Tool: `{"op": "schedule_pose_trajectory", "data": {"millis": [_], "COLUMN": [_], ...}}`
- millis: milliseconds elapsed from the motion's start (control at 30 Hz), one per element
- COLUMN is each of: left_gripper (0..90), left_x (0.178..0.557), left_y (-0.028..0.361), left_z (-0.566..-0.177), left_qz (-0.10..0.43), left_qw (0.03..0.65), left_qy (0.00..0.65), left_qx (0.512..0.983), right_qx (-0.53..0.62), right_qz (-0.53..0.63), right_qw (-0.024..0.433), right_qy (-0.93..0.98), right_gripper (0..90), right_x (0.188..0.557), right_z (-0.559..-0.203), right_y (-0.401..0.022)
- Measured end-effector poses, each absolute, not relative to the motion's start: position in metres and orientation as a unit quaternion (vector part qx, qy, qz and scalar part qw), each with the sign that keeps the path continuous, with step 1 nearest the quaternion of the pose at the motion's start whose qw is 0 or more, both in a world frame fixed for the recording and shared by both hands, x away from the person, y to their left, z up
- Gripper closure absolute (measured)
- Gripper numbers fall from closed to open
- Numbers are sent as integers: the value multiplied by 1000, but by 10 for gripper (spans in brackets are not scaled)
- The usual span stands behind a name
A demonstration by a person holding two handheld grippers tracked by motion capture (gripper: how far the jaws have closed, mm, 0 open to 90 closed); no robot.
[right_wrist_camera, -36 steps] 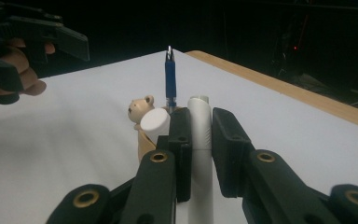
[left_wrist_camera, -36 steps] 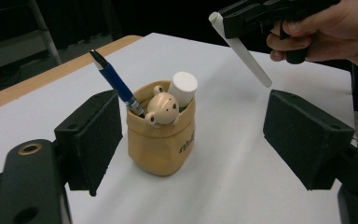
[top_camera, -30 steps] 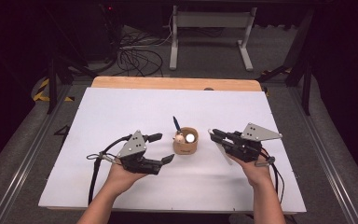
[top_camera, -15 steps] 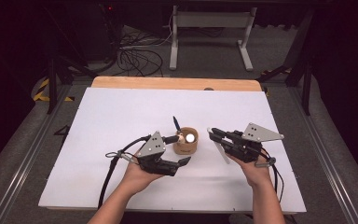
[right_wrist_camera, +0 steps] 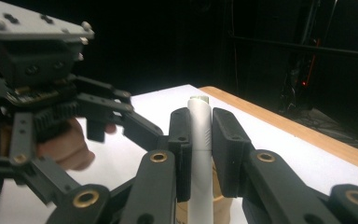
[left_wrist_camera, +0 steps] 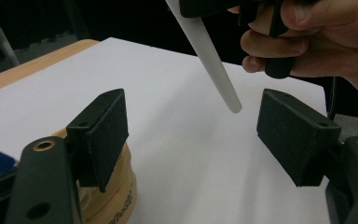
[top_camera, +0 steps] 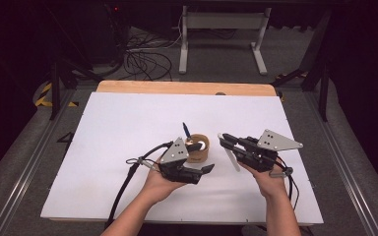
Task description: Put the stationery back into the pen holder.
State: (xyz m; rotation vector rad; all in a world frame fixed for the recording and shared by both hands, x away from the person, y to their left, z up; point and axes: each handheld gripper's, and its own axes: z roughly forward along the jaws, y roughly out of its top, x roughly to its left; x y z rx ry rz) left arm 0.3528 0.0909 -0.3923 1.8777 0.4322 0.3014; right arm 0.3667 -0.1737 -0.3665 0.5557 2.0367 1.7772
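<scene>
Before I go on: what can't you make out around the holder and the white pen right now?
- Wooden holder, high view: near side hidden by the left gripper.
- Holder's printed text, left gripper view: blurred, cut off by the bottom edge.
- White pen, right gripper view: lower end cut off by the bottom edge; right gripper pads cover its sides.
- Blue pen: tip hidden inside the holder.

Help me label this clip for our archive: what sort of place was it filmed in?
Probably a lab or studio set up for recording handling work. A white board covers a wooden table, loose cables lie on the grey floor behind, and dark surroundings frame a metal stand.
</scene>
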Motion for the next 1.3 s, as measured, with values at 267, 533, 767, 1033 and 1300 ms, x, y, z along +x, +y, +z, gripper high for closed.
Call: {"op": "schedule_pose_trajectory", "data": {"millis": [267,533,767,1033,1300], "left_gripper": [286,327,341,390,487], "left_x": [355,359,359,357,355], "left_y": [74,58,47,36,28], "left_z": [-396,-400,-404,-409,-413], "left_qz": [121,111,104,107,118], "left_qw": [566,575,579,582,581], "left_qy": [182,200,202,202,212], "left_qx": [795,785,783,781,777], "right_qx": [193,194,194,192,193], "right_qz": [636,638,641,645,648], "right_qw": [189,190,194,196,200], "right_qy": [723,720,717,713,709], "right_gripper": [791,791,791,791,791], "right_x": [365,365,364,363,362], "right_z": [-365,-366,-365,-363,-363], "right_y": [-170,-169,-169,-169,-170]}}
